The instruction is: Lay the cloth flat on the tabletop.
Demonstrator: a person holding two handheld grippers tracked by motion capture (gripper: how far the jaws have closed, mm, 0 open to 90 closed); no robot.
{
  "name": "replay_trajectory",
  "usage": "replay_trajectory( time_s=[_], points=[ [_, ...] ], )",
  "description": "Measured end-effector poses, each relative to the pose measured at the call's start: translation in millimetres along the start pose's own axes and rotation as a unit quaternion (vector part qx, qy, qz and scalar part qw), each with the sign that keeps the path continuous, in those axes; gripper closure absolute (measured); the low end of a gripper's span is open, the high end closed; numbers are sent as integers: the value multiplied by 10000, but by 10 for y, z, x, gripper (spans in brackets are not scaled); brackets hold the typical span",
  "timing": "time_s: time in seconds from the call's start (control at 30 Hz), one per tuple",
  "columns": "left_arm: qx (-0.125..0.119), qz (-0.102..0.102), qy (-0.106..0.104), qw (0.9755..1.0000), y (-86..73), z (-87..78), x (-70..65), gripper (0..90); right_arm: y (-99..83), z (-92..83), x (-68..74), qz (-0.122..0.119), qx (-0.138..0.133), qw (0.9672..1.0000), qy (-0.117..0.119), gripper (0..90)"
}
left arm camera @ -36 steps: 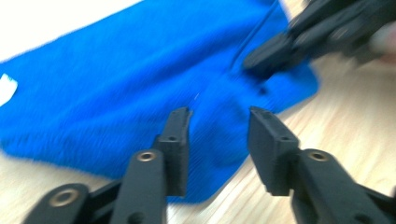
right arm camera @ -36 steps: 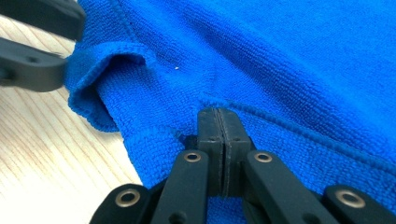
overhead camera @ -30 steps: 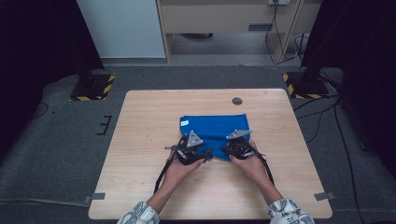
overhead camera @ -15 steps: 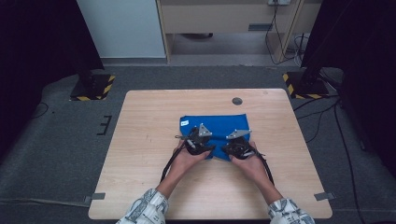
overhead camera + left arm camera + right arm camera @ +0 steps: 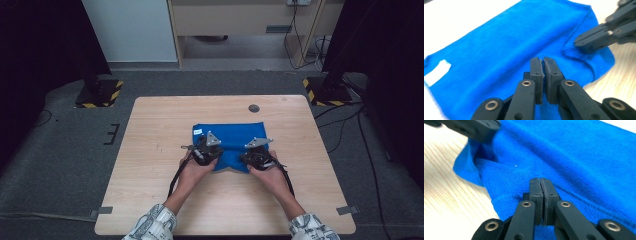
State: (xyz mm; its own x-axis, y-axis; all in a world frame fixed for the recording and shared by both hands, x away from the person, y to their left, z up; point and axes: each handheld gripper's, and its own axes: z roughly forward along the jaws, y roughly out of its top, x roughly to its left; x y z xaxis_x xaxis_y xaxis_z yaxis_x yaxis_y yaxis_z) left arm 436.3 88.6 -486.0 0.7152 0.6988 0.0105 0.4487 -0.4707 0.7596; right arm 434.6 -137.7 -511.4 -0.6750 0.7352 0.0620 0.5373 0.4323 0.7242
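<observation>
Blue towel (image 5: pixel 227 142) lies flat mid-surface (image 5: pixel 150 150), white tag (image 5: pixel 437 72) at its far-left corner.

Left hand-held gripper (image 5: pixel 544 60) has just been closing; jaws now clenched on near hem, cloth pinched between pads.

Right hand-held gripper (image 5: pixel 540 181) clenched on same near edge, further right; hem puckers at pinch.

Two grips spaced along one edge: likely so the near side lifts evenly for a fold away from the person. Rest of towel untouched, lying smooth.

The left gripper (image 5: pixel 206 150) was held beside the right gripper (image 5: pixel 256 155), forearms converging; the left jaws had just been closing, and both pairs were pinched together.
</observation>
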Motion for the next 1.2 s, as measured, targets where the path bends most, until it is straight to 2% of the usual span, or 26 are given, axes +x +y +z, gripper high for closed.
replay_trajectory(
  time_s=[0.17, 0.23, 0.27, 0.3, 0.37, 0.47, 0.53, 0.6, 0.67, 0.73, 0.8, 0.83, 0.93, 1.1, 1.2],
  points=[
    [-91, -85, 49, 9999, -133, -197, 93, 858, -34, -118, -24, 43, -48, 10000, -21, 887],
    [-101, -70, 56, 9999, -188, -265, 97, 857, -88, -236, -20, 72, -126, 9999, -1, 887],
    [-120, -65, 45, 9999, -214, -303, 97, 857, -88, -236, -20, 72, -126, 9999, -1, 887],
    [-212, -101, 46, 9997, -265, -383, 81, 857, -142, -328, -30, 58, -175, 9998, -24, 889],
    [-258, -106, 66, 9996, -289, -424, 76, 857, -161, -361, -37, 80, -189, 9998, -22, 889],
    [-365, -151, 99, 9992, -343, -540, 87, 857, -266, -532, -111, 201, -291, 9993, -95, 891],
    [-367, -163, 107, 9991, -364, -565, 93, 857, -284, -559, -131, 215, -298, 9993, -120, 891],
    [-374, -200, 96, 9991, -411, -601, 98, 856, -356, -652, -192, 394, -366, 9984, -148, 891],
    [-371, -215, 77, 9991, -460, -635, 89, 855, -411, -713, -213, 457, -371, 9982, -148, 890],
    [-365, -227, 61, 9991, -502, -666, 70, 851, -502, -812, -216, 510, -404, 9978, -158, 890],
    [-362, -208, 47, 9991, -537, -700, 35, 851, -523, -844, -218, 521, -442, 9976, -142, 890],
    [-355, -186, 40, 9992, -557, -714, 14, 851, -539, -878, -204, 601, -466, 9970, -126, 889],
    [-269, -89, 60, 9996, -630, -752, -39, 848, -594, -1001, -148, 587, -515, 9969, -132, 893],
    [-261, -178, 71, 9995, -720, -830, -52, 847, -675, -1079, -92, 583, -472, 9970, -179, 893],
    [-211, -200, 23, 9996, -737, -806, -62, 844, -699, -1099, -76, 529, -468, 9973, -184, 892]
  ],
)
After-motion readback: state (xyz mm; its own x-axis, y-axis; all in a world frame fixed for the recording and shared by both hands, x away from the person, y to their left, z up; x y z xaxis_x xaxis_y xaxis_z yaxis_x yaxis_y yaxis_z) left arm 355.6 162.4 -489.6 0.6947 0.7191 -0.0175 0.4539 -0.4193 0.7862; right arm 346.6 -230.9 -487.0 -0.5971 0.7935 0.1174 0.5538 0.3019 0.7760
